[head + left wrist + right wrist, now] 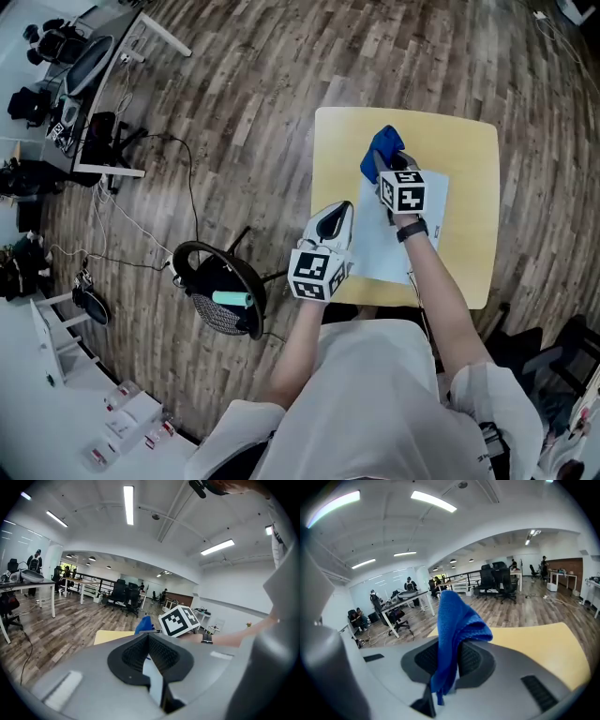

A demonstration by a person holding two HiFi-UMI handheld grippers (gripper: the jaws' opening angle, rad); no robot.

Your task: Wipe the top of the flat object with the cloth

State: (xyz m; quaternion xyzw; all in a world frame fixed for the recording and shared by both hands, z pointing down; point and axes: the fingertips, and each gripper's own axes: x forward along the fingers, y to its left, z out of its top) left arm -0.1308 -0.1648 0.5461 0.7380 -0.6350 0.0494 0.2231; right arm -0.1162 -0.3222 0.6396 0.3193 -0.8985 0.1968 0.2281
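A flat white sheet-like object (386, 242) lies on the small yellow table (469, 178). My right gripper (380, 167) is over the object's far left corner, shut on a blue cloth (382, 148). In the right gripper view the cloth (454, 620) stands up between the black pads and drapes over them. My left gripper (343, 212) hovers at the table's left edge beside the white object, pads (136, 653) together with nothing held. The left gripper view also catches the cloth (144, 624) and the right gripper's marker cube (179, 619).
A black round mesh seat (223, 291) with a teal item on it stands on the wooden floor left of the table. Cables (122, 220) trail toward a desk (94, 75) at the upper left. Office chairs (497, 581) and people stand far off.
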